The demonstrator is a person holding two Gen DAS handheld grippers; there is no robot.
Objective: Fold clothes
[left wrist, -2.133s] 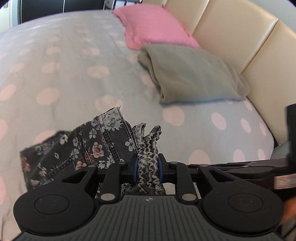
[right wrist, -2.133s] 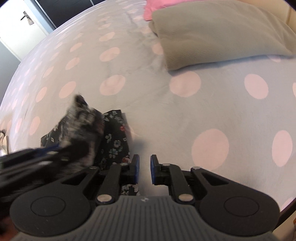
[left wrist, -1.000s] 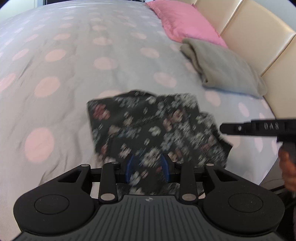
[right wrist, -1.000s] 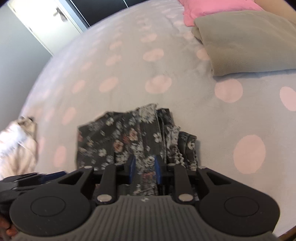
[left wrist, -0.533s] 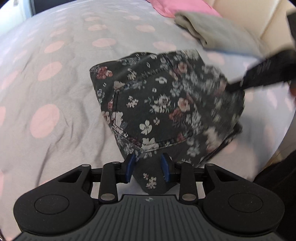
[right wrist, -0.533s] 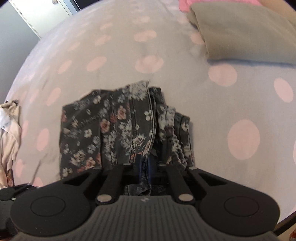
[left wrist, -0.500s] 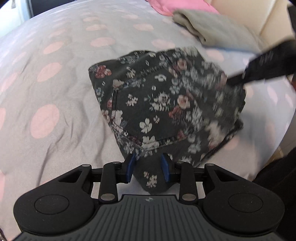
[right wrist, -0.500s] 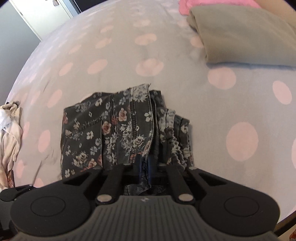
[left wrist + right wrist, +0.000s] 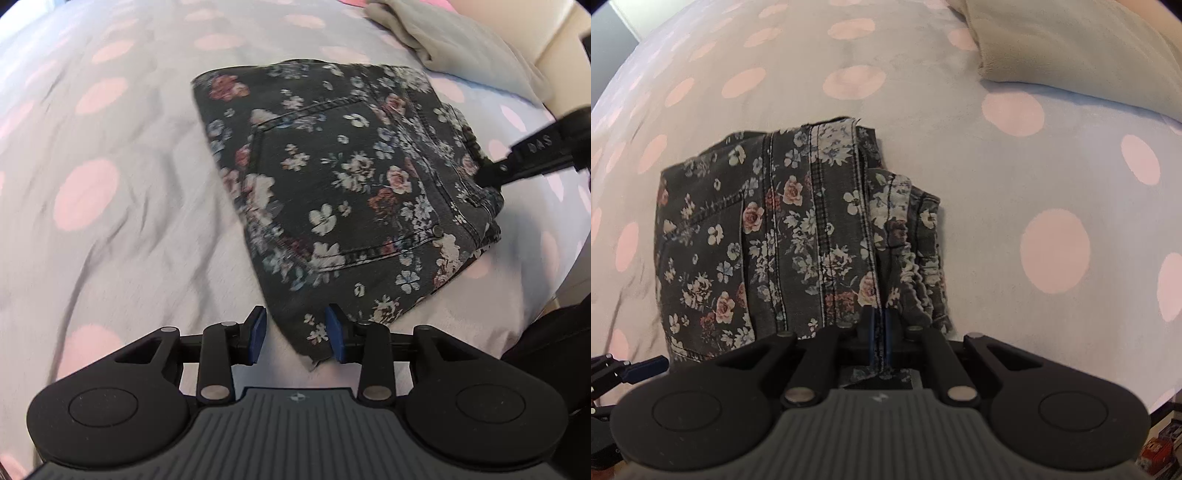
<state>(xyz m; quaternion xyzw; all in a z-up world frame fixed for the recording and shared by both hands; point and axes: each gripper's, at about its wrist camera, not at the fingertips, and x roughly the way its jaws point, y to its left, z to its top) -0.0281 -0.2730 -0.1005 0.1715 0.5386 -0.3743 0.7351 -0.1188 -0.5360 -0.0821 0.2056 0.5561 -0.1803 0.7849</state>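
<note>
A dark floral denim garment [image 9: 343,184], folded into a small stack, lies on the grey bedspread with pink dots [image 9: 110,184]. It also shows in the right wrist view [image 9: 798,240]. My left gripper [image 9: 295,328] is open, with the garment's near corner lying between its blue pads, not pinched. My right gripper [image 9: 880,332] is shut on the garment's waistband edge; it shows in the left wrist view [image 9: 495,173] at the garment's right side.
A folded grey-green garment [image 9: 443,40] lies beyond the floral one, near the cream headboard [image 9: 561,33]; it also shows in the right wrist view [image 9: 1071,48]. The bed's edge runs close on the right [image 9: 561,258].
My left gripper has let go of the garment and opened, and has pulled back slightly. The right gripper closed on the waistband edge and stays shut. The garment now lies flat.
</note>
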